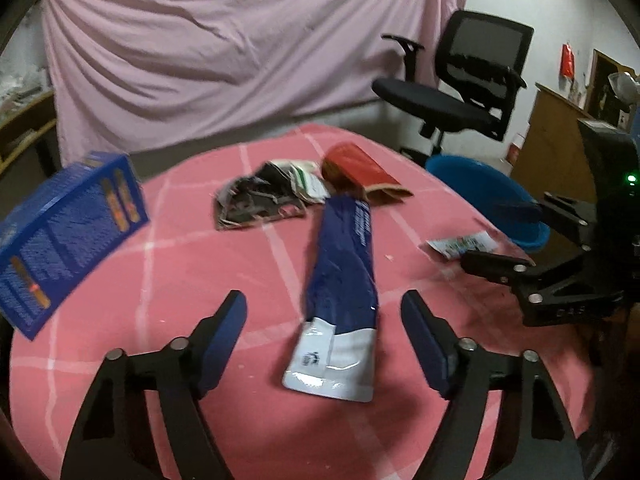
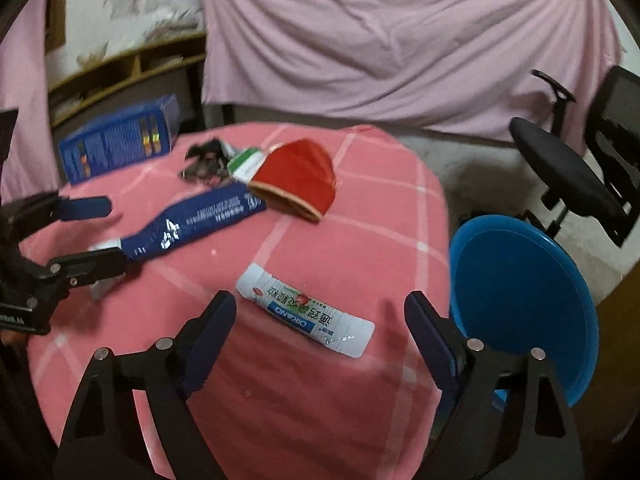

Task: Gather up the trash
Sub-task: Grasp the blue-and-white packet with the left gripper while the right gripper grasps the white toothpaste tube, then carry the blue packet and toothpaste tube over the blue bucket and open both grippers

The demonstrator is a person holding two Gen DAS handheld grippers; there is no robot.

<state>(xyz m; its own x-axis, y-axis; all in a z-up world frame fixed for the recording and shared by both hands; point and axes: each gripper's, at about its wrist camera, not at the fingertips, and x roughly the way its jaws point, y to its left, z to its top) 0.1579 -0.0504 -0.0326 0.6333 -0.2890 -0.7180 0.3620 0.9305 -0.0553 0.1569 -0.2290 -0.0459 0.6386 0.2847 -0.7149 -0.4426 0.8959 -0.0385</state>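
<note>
A long blue-and-white wrapper (image 1: 344, 264) lies flat on the pink checked tablecloth (image 1: 200, 264). My left gripper (image 1: 324, 304) hangs open over the wrapper's white end, one finger on each side, and the pads do not press on it. A small white printed sachet (image 2: 304, 310) lies near the table's right edge. My right gripper (image 2: 320, 304) stands open above it, with nothing held. Farther back lie a red pouch (image 2: 296, 184), a crumpled dark wrapper (image 1: 260, 200) and a green-and-white packet (image 2: 244, 164). A blue basin (image 2: 520, 304) sits just off the table's right side.
A blue printed box (image 1: 68, 232) stands at the table's far left corner. A black office chair (image 1: 460, 92) is behind the basin. A pink sheet (image 1: 240, 40) covers the back wall, and wooden shelves (image 2: 120, 68) stand at the left.
</note>
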